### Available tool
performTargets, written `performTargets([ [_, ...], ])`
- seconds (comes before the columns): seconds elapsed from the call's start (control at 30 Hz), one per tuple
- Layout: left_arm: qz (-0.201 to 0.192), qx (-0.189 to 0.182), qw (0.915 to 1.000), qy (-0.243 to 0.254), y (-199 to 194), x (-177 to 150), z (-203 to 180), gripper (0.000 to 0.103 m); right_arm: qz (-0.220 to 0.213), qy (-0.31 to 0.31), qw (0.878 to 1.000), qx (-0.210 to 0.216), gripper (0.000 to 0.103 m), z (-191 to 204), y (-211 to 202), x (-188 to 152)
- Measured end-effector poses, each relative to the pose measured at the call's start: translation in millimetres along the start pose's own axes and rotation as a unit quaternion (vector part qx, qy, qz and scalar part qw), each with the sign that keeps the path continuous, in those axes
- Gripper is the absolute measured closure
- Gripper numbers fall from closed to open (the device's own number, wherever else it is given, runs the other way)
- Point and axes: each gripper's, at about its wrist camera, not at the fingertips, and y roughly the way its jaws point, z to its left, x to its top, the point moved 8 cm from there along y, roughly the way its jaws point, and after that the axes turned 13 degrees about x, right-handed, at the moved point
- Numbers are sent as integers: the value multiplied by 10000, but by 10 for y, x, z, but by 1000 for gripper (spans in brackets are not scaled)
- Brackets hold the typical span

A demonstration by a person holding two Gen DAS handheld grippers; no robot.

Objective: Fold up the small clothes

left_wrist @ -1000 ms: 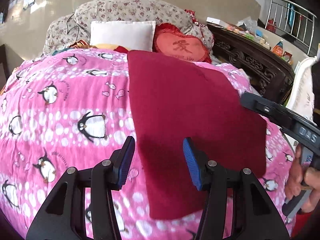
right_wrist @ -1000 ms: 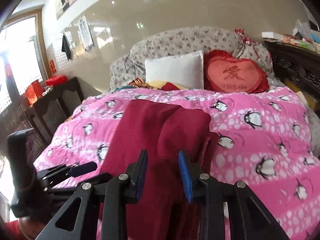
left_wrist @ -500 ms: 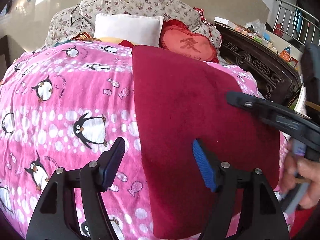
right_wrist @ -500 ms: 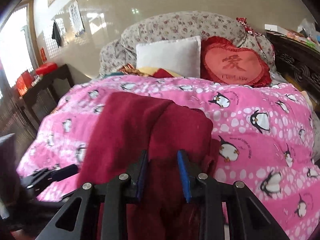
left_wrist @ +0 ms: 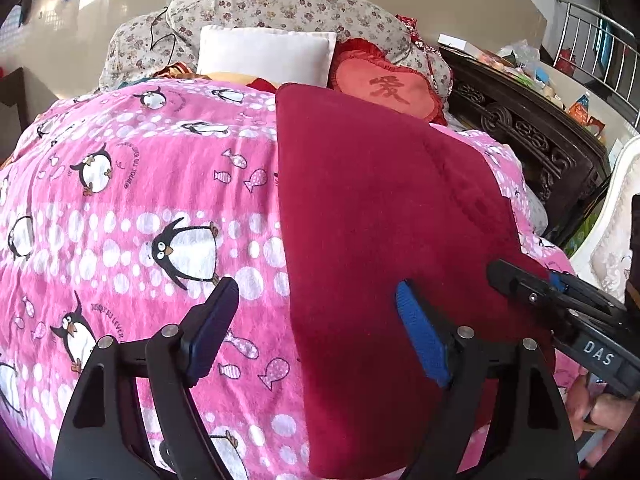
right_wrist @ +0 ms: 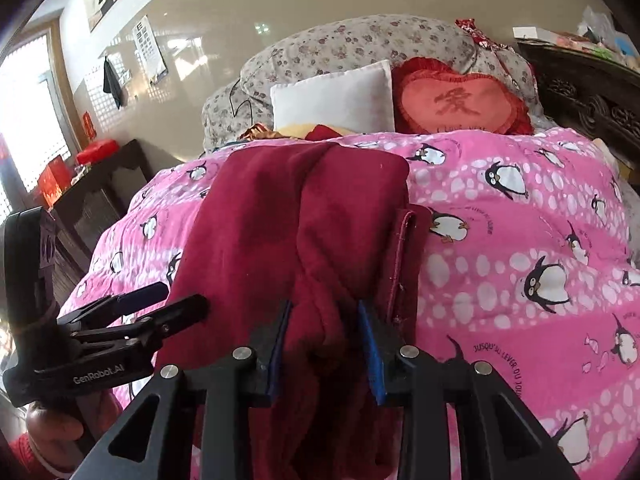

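Observation:
A dark red garment (left_wrist: 380,200) lies lengthwise on the pink penguin blanket (left_wrist: 120,200), folded into a long strip. My left gripper (left_wrist: 316,292) hovers over the garment's near left edge. Its jaws are opening wide and the pads touch nothing. In the right wrist view it (right_wrist: 180,298) sits at the garment's (right_wrist: 300,208) left side. My right gripper (right_wrist: 324,312) holds a bunched fold of the garment at its near end. Cloth fills the gap between the blue pads while the jaws ease slightly apart. From the left wrist view, the right gripper (left_wrist: 520,280) rests at the garment's right edge.
A white pillow (left_wrist: 268,54), a red heart cushion (left_wrist: 384,84) and floral bedding (left_wrist: 280,4) lie at the bed's head. Dark carved furniture (left_wrist: 532,136) and a white chair (left_wrist: 612,232) stand right of the bed. A dark side table (right_wrist: 100,184) stands on its left.
The left jaws have spread much wider over the garment's left edge. The right gripper has sunk closer to the bed with the red cloth still bunched between its pads.

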Motion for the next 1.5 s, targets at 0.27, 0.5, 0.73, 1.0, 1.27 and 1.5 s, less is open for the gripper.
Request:
performTargets([
  [0.27, 31, -38, 10000, 40, -90, 4, -11, 22, -200, 1, 9998, 3, 63, 135, -242, 85],
  [0.5, 246, -864, 9950, -440, -131, 54, 23, 22, -466, 425, 9979, -121, 34, -146, -376, 183],
  [0.73, 574, -1252, 9891, -525, 81, 56, -70, 22, -392, 1043, 9911, 733, 20, -343, -88, 163],
  [1.0, 813, -1728, 9781, -829, 310, 27, -117, 9, -294, 1206, 9859, 1122, 22, -336, 238, 86],
  [1.27, 535, -1827, 9812, -317, -98, 42, -106, 39, -402, 812, 9905, 1035, 54, 23, -70, 94],
  [1.5, 811, -1660, 9826, -216, -821, -289, 340, 39, -84, 737, 9851, 1552, 54, 762, -376, -206],
])
